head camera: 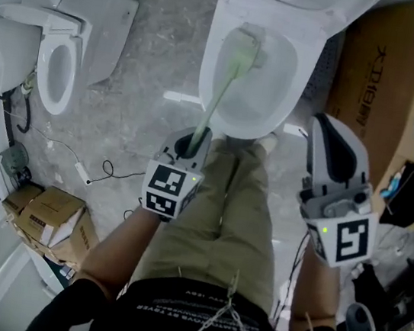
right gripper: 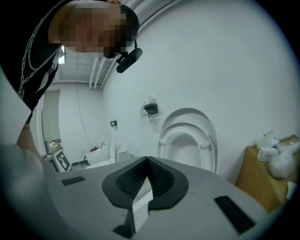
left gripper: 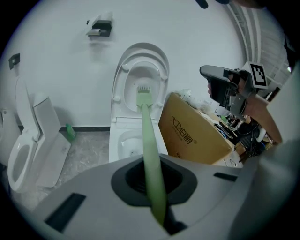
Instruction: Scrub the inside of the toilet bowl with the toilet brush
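Standing at the front of the white ceramic toilet (head camera: 211, 61), whose seat and lid are raised against the wall, we face the open bowl so that the tool can reach in from above. The brown cardboard box (head camera: 374, 78) stands just beside the toilet on our right and plays no part.

The grey right gripper (head camera: 326, 129) hangs to the right of the bowl, its jaws drawn together on nothing we can name; only a pale sliver shows in their seam. We judge that it is kept aside to leave the bowl free.

The left gripper (head camera: 193, 142) is clamped on the near end of the pale green plastic toilet brush (head camera: 223, 94), far from the head, presumably for reach and to stay above the rim.

The brush is a slim, flat handle ending in a rectangular, comb-like head. The head lies over the rear of the bowl; whether it touches the porcelain we cannot tell.
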Demonstrator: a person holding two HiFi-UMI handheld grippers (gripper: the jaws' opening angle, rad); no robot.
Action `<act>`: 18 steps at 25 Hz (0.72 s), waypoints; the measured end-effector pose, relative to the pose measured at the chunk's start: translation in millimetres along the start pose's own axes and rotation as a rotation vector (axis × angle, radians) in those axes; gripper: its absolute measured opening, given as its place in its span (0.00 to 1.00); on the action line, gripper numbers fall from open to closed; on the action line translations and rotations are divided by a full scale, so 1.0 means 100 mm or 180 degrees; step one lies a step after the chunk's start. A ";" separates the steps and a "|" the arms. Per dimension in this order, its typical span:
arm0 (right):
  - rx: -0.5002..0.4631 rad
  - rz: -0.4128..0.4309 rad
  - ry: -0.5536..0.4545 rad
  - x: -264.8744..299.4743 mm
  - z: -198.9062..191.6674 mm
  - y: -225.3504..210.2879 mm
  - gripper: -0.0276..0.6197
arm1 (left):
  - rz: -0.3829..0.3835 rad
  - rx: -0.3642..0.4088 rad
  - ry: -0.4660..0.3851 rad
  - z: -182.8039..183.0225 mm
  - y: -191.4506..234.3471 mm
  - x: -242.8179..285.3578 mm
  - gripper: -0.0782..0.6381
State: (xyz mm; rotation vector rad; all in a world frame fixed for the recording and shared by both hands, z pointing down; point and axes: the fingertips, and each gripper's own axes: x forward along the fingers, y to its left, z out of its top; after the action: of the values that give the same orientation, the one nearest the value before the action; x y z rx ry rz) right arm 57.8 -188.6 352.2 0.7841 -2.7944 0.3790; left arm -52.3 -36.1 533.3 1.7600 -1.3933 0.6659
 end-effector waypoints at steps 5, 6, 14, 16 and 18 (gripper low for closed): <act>0.0094 -0.0048 0.0147 -0.03 -0.46 -0.16 0.05 | -0.0012 -0.0114 0.0185 -0.29 0.01 0.17 0.11; 0.0128 -0.0066 0.0165 -0.02 -0.52 -0.19 0.05 | -0.0013 -0.0151 0.0234 -0.34 0.02 0.20 0.11; 0.0213 0.0088 0.0192 0.14 -0.85 -0.14 0.05 | -0.0131 -0.0679 0.0608 -0.73 0.01 0.62 0.11; 0.0232 0.0127 0.0206 0.19 -0.93 -0.11 0.05 | -0.0130 -0.0772 0.0679 -0.83 0.01 0.72 0.11; 0.0253 0.0171 0.0225 0.23 -0.99 -0.06 0.05 | -0.0141 -0.0875 0.0767 -0.94 0.01 0.81 0.11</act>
State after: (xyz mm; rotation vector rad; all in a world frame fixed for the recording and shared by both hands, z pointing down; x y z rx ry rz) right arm 55.7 -175.0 452.7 0.6989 -2.7538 0.5197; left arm -25.6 -3.3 650.2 1.4398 -1.2142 0.6085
